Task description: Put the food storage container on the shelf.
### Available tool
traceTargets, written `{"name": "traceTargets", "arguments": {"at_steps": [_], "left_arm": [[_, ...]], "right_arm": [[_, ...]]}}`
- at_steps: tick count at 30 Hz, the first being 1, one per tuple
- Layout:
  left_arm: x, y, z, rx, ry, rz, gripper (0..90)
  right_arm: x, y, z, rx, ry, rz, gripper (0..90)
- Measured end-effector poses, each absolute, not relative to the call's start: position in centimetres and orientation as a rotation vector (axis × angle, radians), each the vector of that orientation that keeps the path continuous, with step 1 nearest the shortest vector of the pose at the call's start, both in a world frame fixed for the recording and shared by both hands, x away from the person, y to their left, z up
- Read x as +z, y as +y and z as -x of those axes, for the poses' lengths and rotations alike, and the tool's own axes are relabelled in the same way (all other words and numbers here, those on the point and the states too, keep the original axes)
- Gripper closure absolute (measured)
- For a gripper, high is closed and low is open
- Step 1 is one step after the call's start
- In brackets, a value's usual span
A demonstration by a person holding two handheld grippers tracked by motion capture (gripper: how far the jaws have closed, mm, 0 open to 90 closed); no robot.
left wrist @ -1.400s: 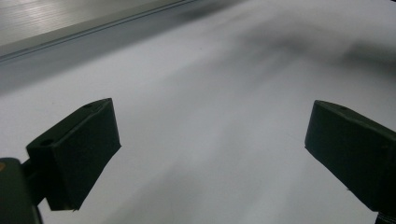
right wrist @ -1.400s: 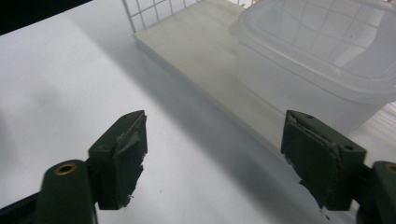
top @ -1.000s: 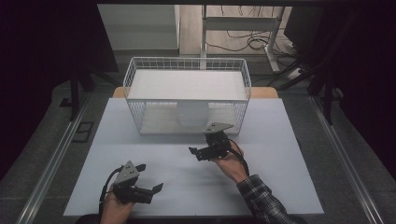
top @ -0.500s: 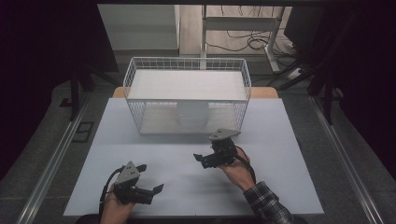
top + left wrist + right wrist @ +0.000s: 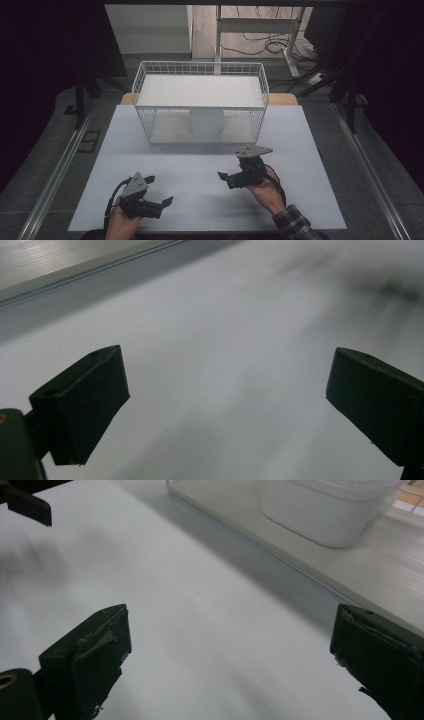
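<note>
My left gripper (image 5: 159,190) rests low over the white table (image 5: 200,165) at the near left, its jaws open with only bare table between them (image 5: 225,390). My right gripper (image 5: 225,179) is held at the near right, pointing left, a little in front of the white wire basket (image 5: 200,70). Its jaws have just been opening and stand wide with nothing between them (image 5: 230,640). A white tub (image 5: 206,123) sits inside the basket, and the right gripper view has the tub (image 5: 325,510) at upper right, well beyond the jaws.
The basket stands at the far middle of the table, with a wooden edge (image 5: 285,98) behind it. One jaw of the left gripper (image 5: 25,502) shows in the top left corner of the right gripper view. Dark floor, metal rails and cables surround the table.
The right hand has drawn its gripper away from the basket, toward the near edge and to the right. The left gripper has stayed put.
</note>
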State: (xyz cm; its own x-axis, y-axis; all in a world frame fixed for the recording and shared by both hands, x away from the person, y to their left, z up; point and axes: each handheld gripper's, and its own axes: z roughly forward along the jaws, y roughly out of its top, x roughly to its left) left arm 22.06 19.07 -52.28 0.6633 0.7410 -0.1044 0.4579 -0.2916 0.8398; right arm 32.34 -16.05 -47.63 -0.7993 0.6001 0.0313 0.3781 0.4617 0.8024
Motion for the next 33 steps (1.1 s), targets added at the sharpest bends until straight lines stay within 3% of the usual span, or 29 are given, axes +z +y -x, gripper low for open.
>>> {"name": "traceTargets", "arguments": {"at_steps": [33], "left_arm": [[-52.0, 23.1, -20.9, 0.454, 1.036, -1.886, 3.3]], "right_arm": [[-47.9, -25.0, -27.7, 1.17, 2.302, -1.003, 2.7]]}}
